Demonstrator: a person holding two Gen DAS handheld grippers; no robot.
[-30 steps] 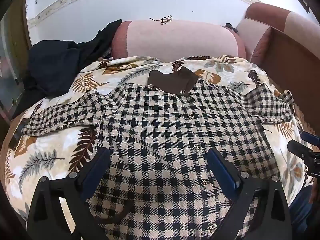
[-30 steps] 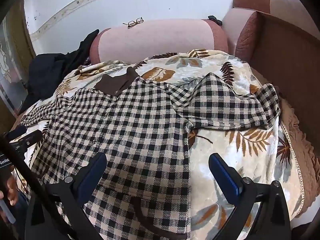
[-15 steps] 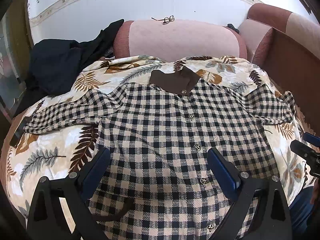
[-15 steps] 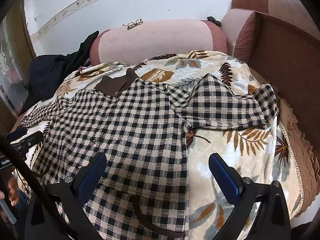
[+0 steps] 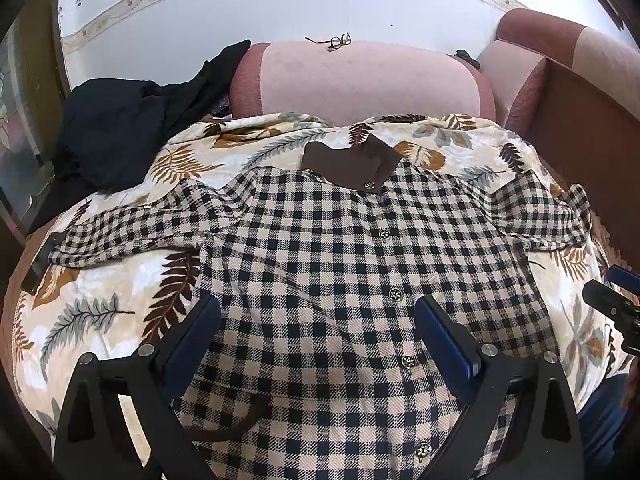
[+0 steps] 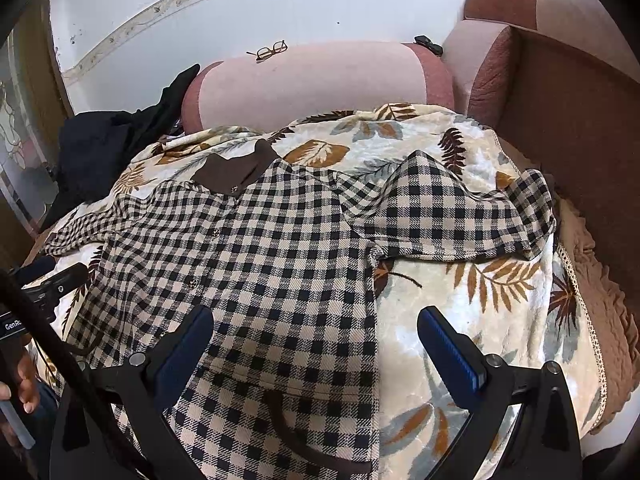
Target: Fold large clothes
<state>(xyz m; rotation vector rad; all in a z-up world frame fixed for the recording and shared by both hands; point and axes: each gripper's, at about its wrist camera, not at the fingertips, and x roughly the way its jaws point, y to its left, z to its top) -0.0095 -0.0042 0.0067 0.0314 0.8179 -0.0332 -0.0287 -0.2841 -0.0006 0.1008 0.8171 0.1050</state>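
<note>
A black-and-cream checked shirt (image 5: 320, 264) with a brown collar (image 5: 352, 162) lies flat, front up and buttoned, on a leaf-print blanket (image 5: 104, 304). Both sleeves are spread out to the sides. My left gripper (image 5: 316, 320) is open and empty, hovering over the shirt's lower left front. My right gripper (image 6: 316, 332) is open and empty over the shirt's lower right side edge (image 6: 372, 320). The right sleeve (image 6: 460, 216) lies crumpled toward the sofa arm. The left gripper also shows at the left edge of the right wrist view (image 6: 48, 280).
A pink sofa backrest (image 5: 360, 80) with glasses (image 5: 334, 40) on top stands behind the blanket. A dark garment (image 5: 120, 128) is piled at the back left. A brown sofa arm (image 6: 580, 128) rises on the right. A white wall is behind.
Both grippers have drifted slightly; the view has shifted a little. The shirt has not moved and both grippers stay open.
</note>
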